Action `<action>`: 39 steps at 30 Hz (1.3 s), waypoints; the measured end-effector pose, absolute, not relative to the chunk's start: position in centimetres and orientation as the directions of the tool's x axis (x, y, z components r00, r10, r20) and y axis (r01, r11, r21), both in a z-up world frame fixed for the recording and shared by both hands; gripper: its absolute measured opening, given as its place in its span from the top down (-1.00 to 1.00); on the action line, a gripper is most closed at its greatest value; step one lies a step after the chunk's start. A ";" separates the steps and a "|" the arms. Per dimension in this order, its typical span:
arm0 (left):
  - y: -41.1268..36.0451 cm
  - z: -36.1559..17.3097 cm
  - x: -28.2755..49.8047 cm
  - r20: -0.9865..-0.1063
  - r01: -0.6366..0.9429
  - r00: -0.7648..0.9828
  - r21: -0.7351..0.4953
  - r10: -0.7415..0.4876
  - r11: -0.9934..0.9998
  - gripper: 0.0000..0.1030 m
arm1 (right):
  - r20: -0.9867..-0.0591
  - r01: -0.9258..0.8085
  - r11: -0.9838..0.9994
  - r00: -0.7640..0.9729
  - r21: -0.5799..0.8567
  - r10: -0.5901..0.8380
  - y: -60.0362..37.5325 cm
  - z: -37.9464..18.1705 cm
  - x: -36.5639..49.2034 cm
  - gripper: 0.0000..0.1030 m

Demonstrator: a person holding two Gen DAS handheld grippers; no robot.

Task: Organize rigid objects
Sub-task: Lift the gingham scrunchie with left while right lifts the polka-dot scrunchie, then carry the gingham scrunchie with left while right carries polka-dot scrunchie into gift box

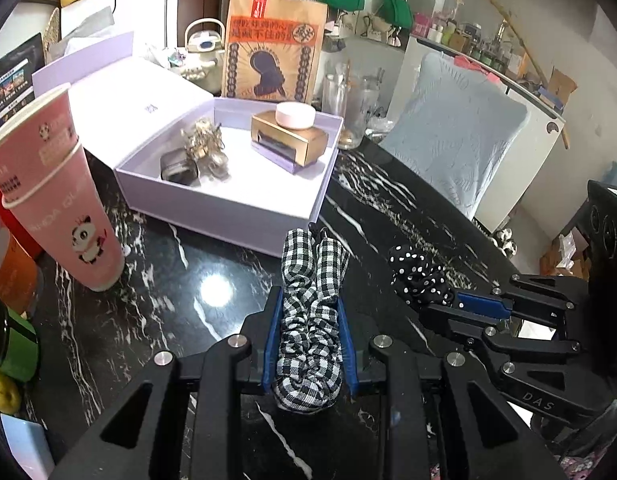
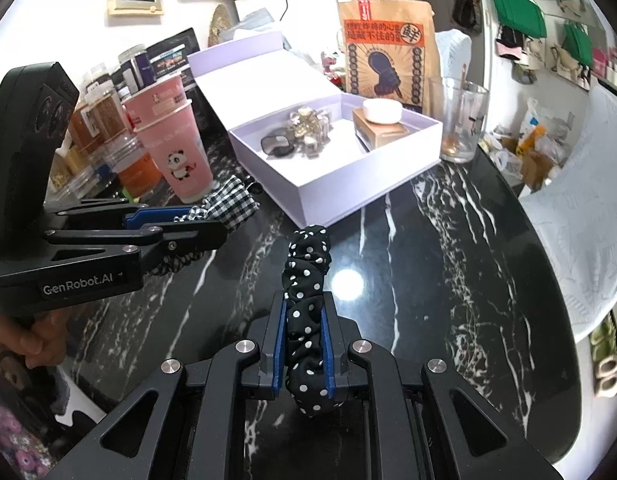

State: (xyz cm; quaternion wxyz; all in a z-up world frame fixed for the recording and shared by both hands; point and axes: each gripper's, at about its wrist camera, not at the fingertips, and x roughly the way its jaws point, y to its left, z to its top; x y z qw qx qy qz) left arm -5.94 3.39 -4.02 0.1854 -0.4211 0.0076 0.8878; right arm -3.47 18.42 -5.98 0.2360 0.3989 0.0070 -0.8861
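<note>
Gingham fabric scrunchie clamped in left jaws, polka-dot scrunchie clamped in right jaws

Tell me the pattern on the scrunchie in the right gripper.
Black with white polka dots; the scrunchie shows best in the right wrist view.

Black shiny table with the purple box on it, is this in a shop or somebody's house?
Probably somebody's home. A white teapot and brown printed paper bag stand behind the open lilac gift box, and green tote bags hang on the wall.
</note>
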 end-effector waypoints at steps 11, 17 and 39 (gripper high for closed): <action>3.3 -1.9 -8.0 -0.723 -0.333 -0.613 -0.131 0.320 -0.934 0.51 | -0.677 0.455 -0.876 -0.595 0.161 -0.433 18.3 -3.6 -5.5 0.71; 3.6 -0.6 -9.2 -0.706 -0.345 -0.630 -0.119 0.324 -0.931 0.51 | -0.662 0.474 -0.866 -0.600 0.158 -0.449 18.1 -2.3 -6.8 0.71; 2.2 2.6 -15.3 -0.653 -0.335 -0.686 -0.109 0.322 -0.936 0.51 | -0.617 0.498 -0.862 -0.649 0.098 -0.445 16.9 1.7 -13.5 0.71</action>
